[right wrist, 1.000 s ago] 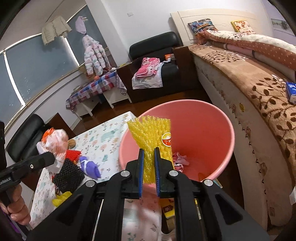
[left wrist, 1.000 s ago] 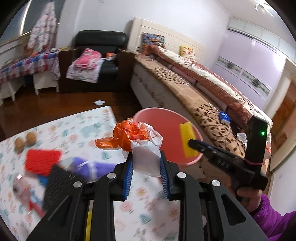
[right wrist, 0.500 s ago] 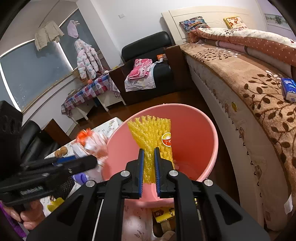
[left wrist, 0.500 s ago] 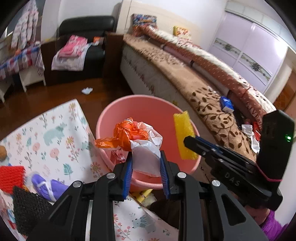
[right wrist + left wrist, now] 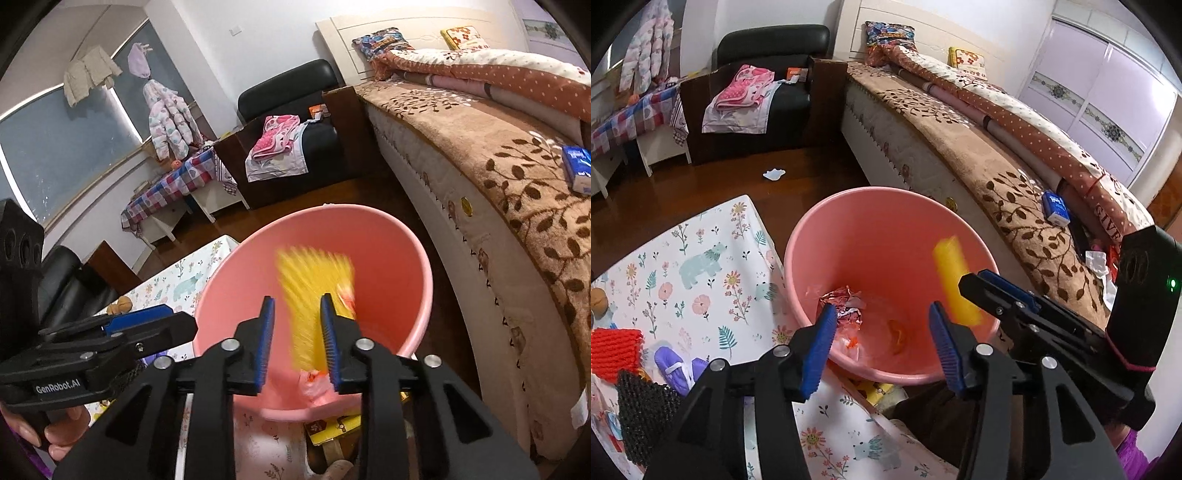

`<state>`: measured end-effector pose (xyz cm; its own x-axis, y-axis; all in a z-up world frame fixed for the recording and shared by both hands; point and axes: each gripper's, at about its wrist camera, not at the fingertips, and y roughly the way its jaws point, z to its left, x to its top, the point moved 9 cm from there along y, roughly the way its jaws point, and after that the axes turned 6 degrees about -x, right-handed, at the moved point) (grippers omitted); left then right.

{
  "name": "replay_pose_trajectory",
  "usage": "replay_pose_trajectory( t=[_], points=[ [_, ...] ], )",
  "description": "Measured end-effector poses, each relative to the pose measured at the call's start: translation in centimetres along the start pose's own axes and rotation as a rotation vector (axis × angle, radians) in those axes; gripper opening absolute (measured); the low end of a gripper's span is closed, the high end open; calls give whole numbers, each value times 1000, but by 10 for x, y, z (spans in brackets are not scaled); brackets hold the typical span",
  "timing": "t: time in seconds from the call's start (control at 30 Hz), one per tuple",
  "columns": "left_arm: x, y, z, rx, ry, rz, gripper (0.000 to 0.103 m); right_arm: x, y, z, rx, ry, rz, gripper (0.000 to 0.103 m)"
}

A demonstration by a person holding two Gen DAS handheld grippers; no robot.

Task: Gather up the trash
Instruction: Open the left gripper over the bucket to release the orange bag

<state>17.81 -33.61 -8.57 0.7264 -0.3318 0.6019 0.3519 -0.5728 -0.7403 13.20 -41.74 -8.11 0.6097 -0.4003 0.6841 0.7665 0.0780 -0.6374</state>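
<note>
A pink bucket [image 5: 886,195] stands beside the table, and both grippers hang over it. My left gripper [image 5: 881,314] has its blue pads wide apart, still opening, with nothing between them. The orange-and-white bag [image 5: 317,387] lies inside the bucket near a crumpled foil wrapper [image 5: 842,306]. My right gripper [image 5: 296,300] is opening too. The yellow foam net [image 5: 314,288] shows as a blur between its pads, loose and dropping into the bucket [image 5: 406,258]. In the left wrist view the right gripper [image 5: 975,280] reaches in from the right beside the falling net [image 5: 955,280].
A floral tablecloth [image 5: 701,266] at the left carries a red net [image 5: 613,350], a black net [image 5: 646,413] and a purple item [image 5: 672,365]. A bed [image 5: 997,166] with a blue tissue pack [image 5: 1056,208] runs along the right. A yellow box [image 5: 332,424] lies under the bucket.
My left gripper came over the bucket, then its jaws spread and the orange-and-white bag fell in. The right jaws parted and the yellow net is slipping down out of them.
</note>
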Motion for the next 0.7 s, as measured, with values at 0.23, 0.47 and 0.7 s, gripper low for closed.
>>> replay_pose_trajectory(
  t=[0.23, 0.47, 0.7],
  points=[
    [0, -28, -5, 28, 50, -64, 51, -1, -13, 5, 7, 1, -16, 33],
    [-8, -64, 24, 56, -2, -119, 51, -5, -22, 38, 44, -61, -25, 33],
    [-28, -122, 88, 168, -98, -190, 51, -20, -20, 78, 86, -129, 2, 33]
  ],
)
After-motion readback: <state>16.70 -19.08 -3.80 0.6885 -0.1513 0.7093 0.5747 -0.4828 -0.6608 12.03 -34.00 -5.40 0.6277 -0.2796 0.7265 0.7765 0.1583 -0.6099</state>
